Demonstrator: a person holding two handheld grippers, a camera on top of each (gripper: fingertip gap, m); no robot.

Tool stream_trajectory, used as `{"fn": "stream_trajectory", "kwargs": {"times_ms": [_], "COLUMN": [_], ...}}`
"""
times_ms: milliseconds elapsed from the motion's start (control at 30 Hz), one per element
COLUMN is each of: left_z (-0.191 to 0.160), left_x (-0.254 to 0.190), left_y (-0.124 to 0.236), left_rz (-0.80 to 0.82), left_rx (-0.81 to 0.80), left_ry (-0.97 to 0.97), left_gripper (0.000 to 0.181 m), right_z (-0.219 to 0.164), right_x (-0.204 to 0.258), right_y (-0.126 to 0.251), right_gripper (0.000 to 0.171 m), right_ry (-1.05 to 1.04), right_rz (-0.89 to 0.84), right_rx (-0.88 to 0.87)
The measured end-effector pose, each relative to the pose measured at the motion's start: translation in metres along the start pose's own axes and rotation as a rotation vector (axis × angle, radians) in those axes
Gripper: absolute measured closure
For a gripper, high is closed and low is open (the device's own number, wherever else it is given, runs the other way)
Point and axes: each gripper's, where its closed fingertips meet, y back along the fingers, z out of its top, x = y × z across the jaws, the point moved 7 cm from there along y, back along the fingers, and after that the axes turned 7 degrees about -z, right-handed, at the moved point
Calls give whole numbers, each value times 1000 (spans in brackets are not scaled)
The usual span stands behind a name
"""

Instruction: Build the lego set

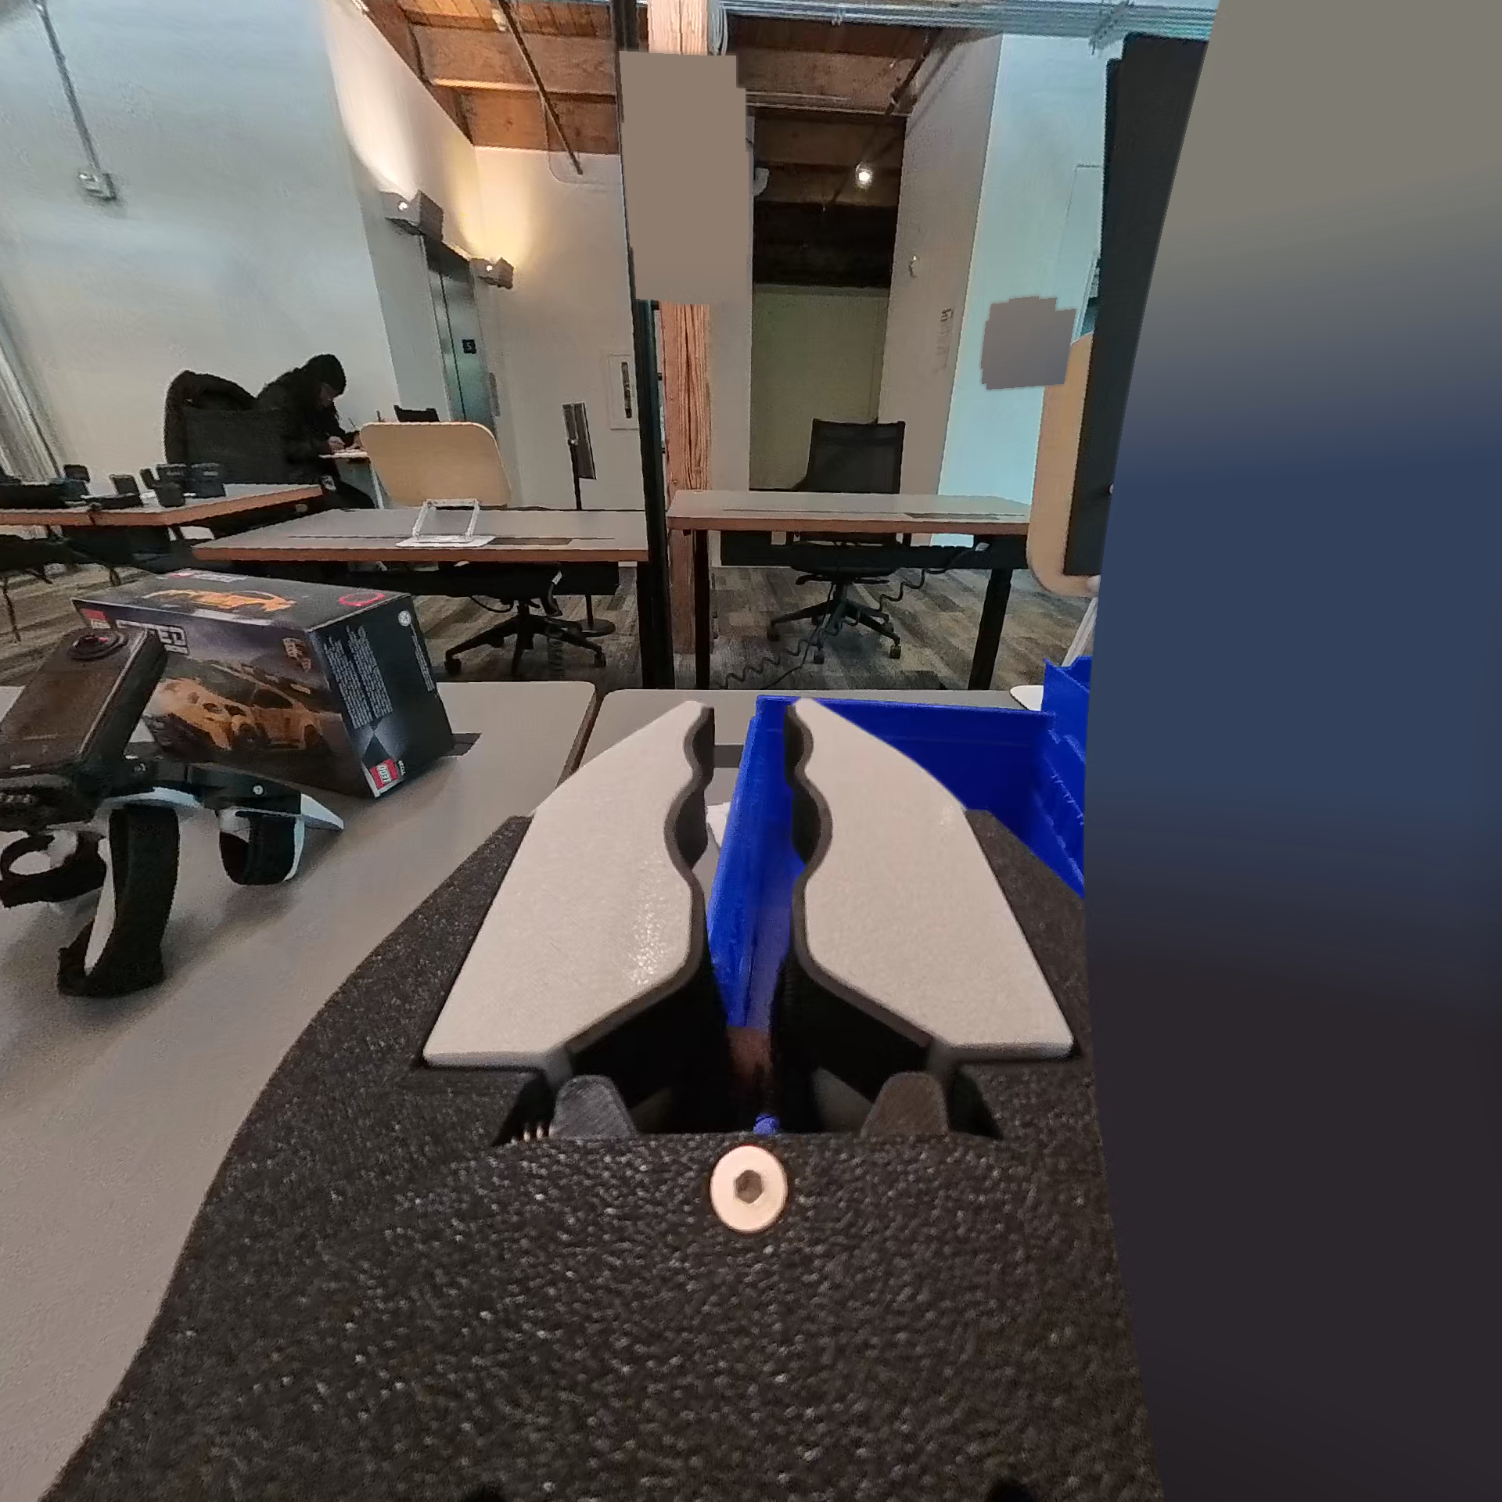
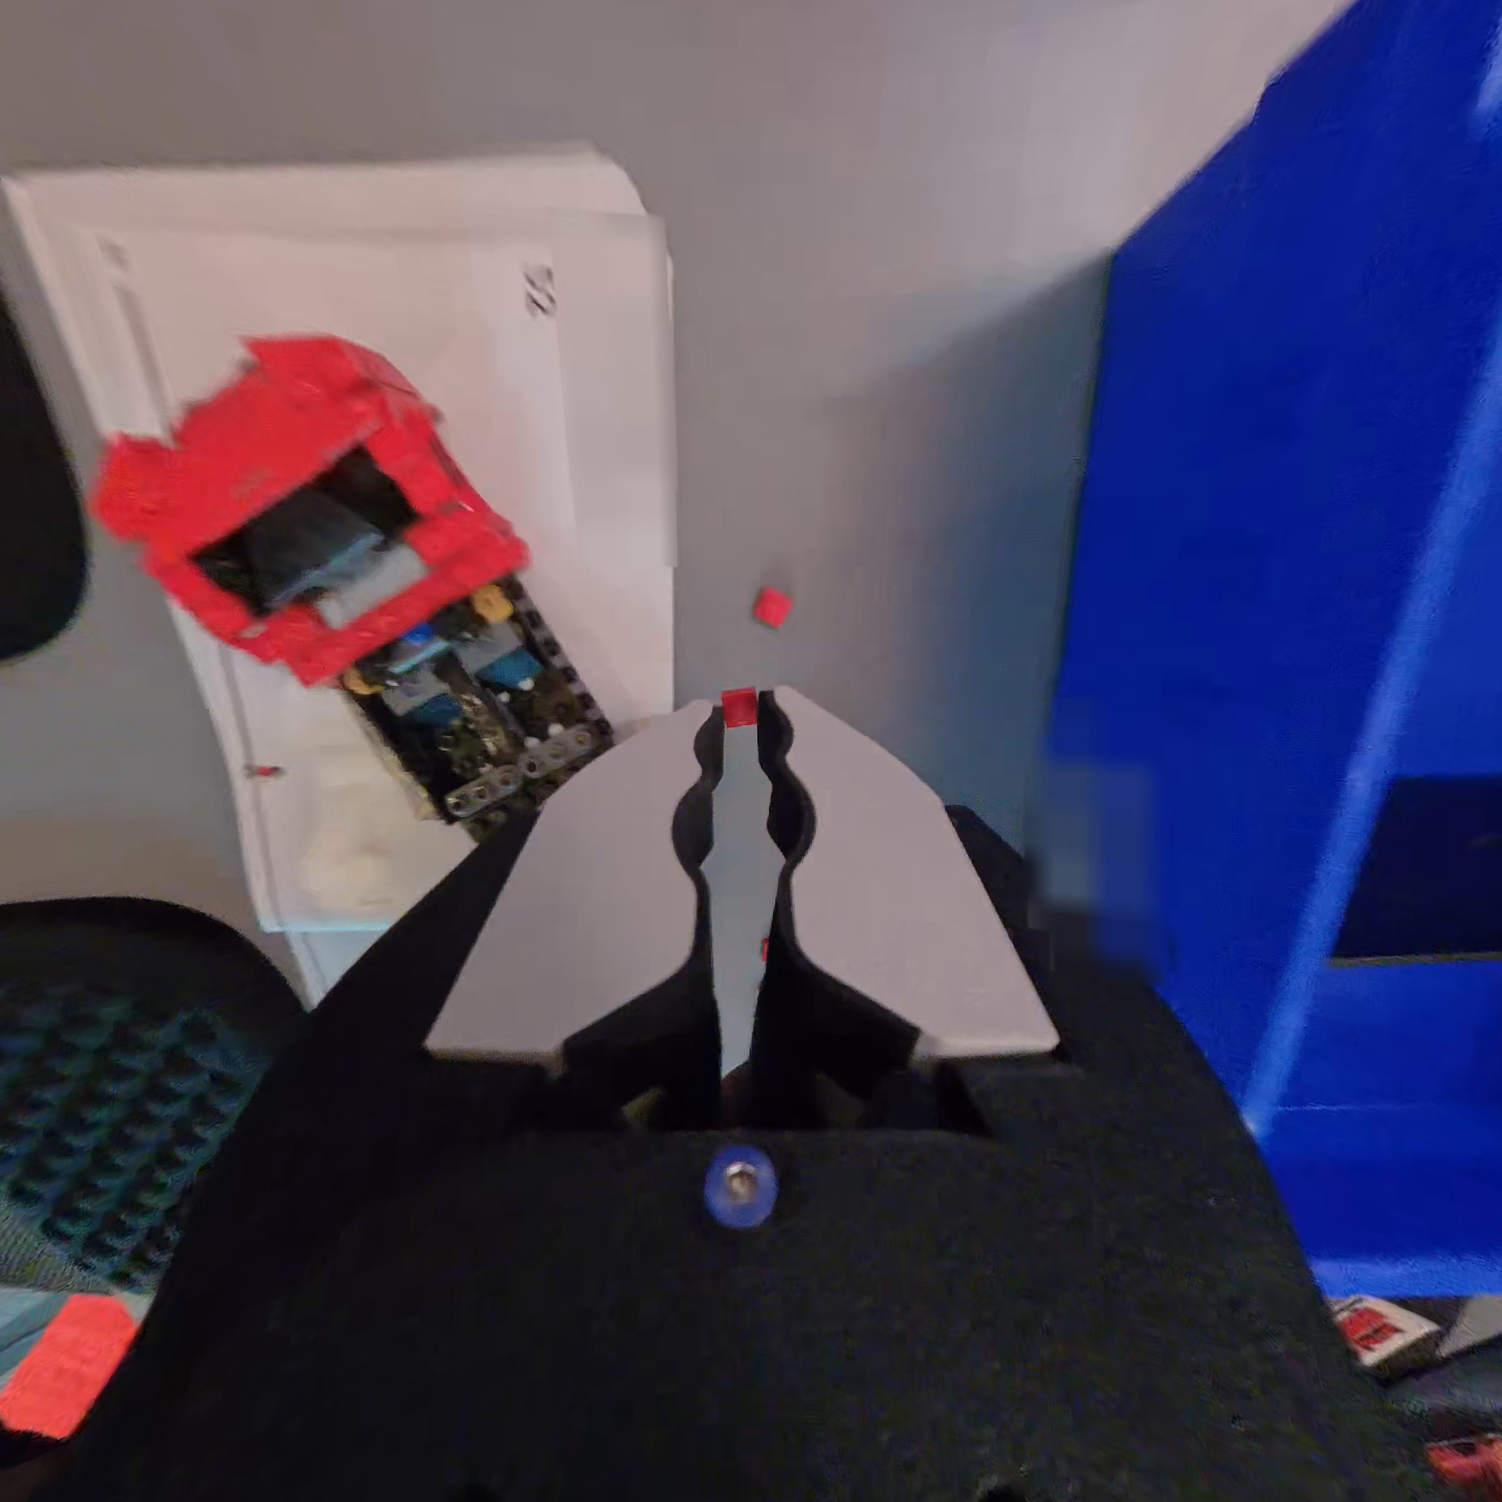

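Observation:
In the right wrist view, my right gripper is shut on a small red Lego piece pinched at its fingertips above the grey table. A second small red piece lies on the table just beyond. The partly built red Lego car with an exposed black chassis rests on a white instruction booklet to the left. In the left wrist view, my left gripper straddles the near wall of a blue bin, with its jaws closed on that wall.
The blue bin stands close on the right of the right gripper. A Lego box and a black camera rig with straps lie at the left of the table. Loose red pieces sit at the near left. Desks and chairs stand behind. The tips of one gripper are about 45 cm away from the tips of the other.

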Motion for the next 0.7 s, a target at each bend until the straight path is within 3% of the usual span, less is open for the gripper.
{"fn": "stream_trajectory", "kwargs": {"times_ms": [233,700], "left_z": [2,-2], "left_x": [-4,-2], "left_y": [-2,-5], "left_rz": [3,5], "left_rx": [9,37], "left_ry": [-23,-20], "left_gripper": [166,166], "right_z": [-2,-3], "right_x": [-2,-3], "right_y": [-24,-30], "right_gripper": [163,152], "right_ry": [-18,-10], "right_rz": [-3,12], "right_rx": [-7,-4]}}
